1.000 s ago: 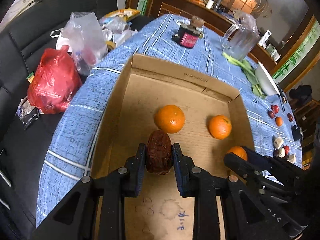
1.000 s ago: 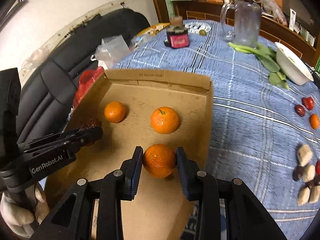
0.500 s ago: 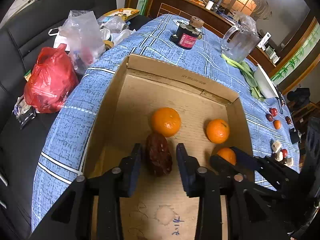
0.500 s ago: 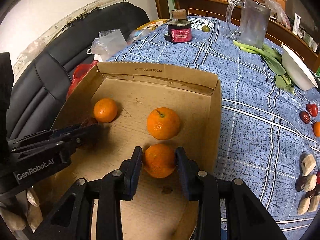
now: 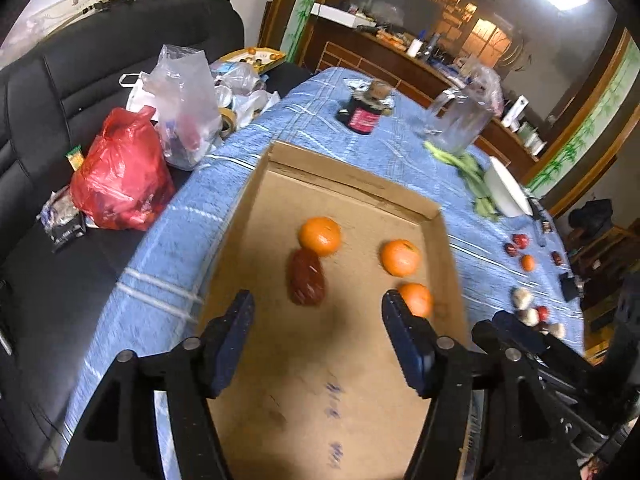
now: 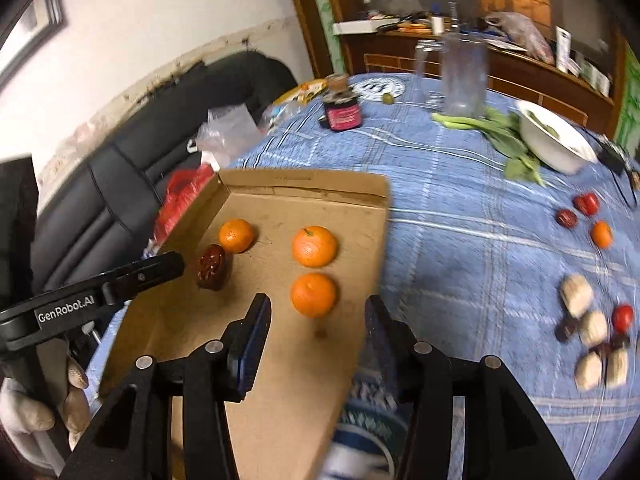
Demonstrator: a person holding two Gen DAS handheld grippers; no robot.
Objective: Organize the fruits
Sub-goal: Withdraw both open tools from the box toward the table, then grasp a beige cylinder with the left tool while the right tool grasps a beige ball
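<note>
A shallow cardboard box [image 5: 352, 180] [image 6: 304, 184] lies on the blue checked tablecloth. In it lie three oranges and a dark red date [image 5: 306, 277] [image 6: 211, 267]. The date rests beside the far-left orange [image 5: 320, 236] [image 6: 236, 235]. My left gripper [image 5: 318, 306] is open and empty, just behind the date. My right gripper [image 6: 318, 312] is open and empty, with the nearest orange [image 6: 313, 295] [image 5: 416, 299] just ahead between its fingers. The third orange [image 6: 314, 246] [image 5: 400, 257] lies behind that one.
Loose on the cloth to the right are red dates [image 6: 586, 203], a small orange [image 6: 601, 235] and pale nuts [image 6: 576, 300]. Farther back stand a dark jar [image 6: 342, 112], a glass pitcher [image 6: 464, 76], greens and a white bowl [image 6: 554, 142]. Bags [image 5: 120, 176] lie on the black sofa at left.
Both grippers opened and pulled back upward. The left one let go of the date and the right one let go of the orange; both now lie in the box.
</note>
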